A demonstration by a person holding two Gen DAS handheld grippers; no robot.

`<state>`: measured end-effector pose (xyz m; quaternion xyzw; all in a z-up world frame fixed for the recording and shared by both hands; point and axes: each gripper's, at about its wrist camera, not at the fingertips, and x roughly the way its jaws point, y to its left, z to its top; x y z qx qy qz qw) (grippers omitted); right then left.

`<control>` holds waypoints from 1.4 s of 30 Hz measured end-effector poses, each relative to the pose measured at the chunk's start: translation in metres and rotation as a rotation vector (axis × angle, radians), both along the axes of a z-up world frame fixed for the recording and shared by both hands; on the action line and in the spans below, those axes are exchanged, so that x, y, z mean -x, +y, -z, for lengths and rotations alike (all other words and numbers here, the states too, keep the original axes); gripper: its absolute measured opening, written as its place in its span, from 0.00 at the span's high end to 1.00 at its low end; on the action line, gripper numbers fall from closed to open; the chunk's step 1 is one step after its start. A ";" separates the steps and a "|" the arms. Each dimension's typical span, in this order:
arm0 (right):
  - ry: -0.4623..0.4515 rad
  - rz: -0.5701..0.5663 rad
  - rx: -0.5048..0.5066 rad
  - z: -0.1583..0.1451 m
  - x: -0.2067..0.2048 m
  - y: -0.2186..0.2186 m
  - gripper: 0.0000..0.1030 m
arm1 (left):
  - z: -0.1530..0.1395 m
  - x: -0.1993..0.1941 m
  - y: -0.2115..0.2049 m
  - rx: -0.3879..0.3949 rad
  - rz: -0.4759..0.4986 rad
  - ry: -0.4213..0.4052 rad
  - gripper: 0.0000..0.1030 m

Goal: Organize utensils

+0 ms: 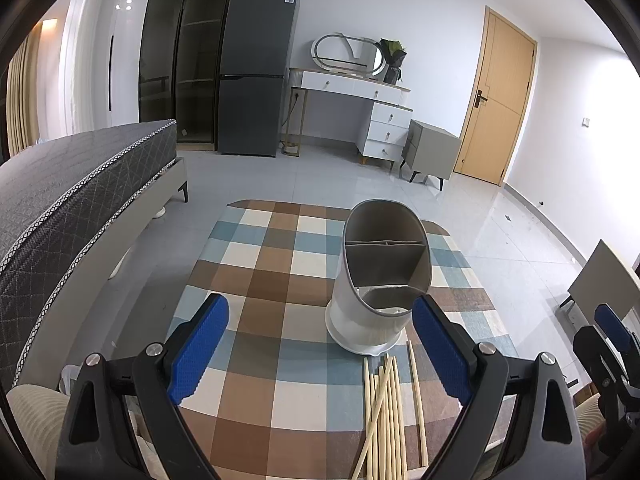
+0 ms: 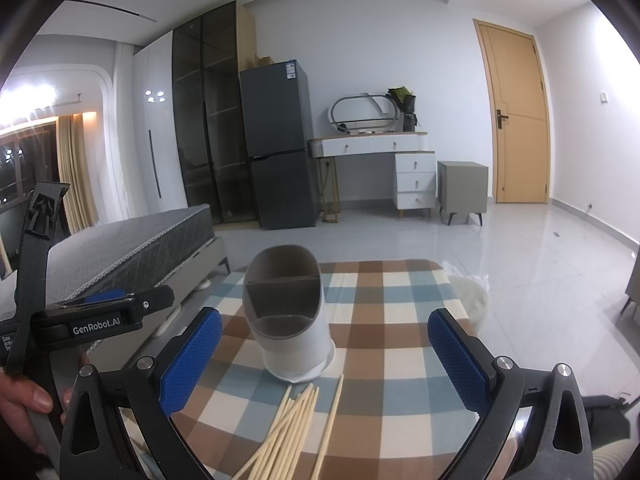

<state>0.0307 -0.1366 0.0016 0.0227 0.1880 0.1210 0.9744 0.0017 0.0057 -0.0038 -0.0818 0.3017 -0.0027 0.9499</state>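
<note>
A white utensil holder (image 1: 376,280) with grey divided compartments stands on the checked tablecloth (image 1: 280,264); it is empty inside. Several pale wooden chopsticks (image 1: 390,412) lie in a loose bundle just in front of it. My left gripper (image 1: 320,344) is open and empty, hovering above the table left of the chopsticks. In the right wrist view the holder (image 2: 290,320) stands ahead and the chopsticks (image 2: 296,424) lie between the open blue pads (image 2: 192,360). My right gripper (image 2: 324,360) is open and empty. The left gripper (image 2: 100,312) shows at that view's left edge.
A grey mattress bed (image 1: 80,200) runs along the left of the table. A white crumpled bag (image 2: 472,292) lies off the table's right edge. A fridge (image 1: 256,72), dresser (image 1: 360,96) and door (image 1: 500,96) stand far behind.
</note>
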 end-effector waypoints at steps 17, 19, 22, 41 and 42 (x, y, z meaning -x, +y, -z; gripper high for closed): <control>0.016 -0.023 -0.021 0.001 0.000 0.000 0.00 | 0.000 -0.001 0.000 0.002 -0.006 0.009 0.12; 0.021 -0.024 -0.020 0.001 -0.001 0.000 0.00 | 0.001 -0.001 0.001 0.004 -0.007 0.012 0.12; 0.029 -0.039 -0.022 0.002 -0.002 0.002 0.00 | 0.002 -0.001 0.001 0.007 -0.008 0.017 0.12; 0.541 -0.094 -0.132 0.091 -0.094 0.023 0.09 | 0.028 -0.036 0.037 0.096 -0.111 0.212 0.12; 0.570 -0.094 -0.118 0.098 -0.100 0.027 0.15 | 0.028 -0.037 0.039 0.100 -0.112 0.217 0.12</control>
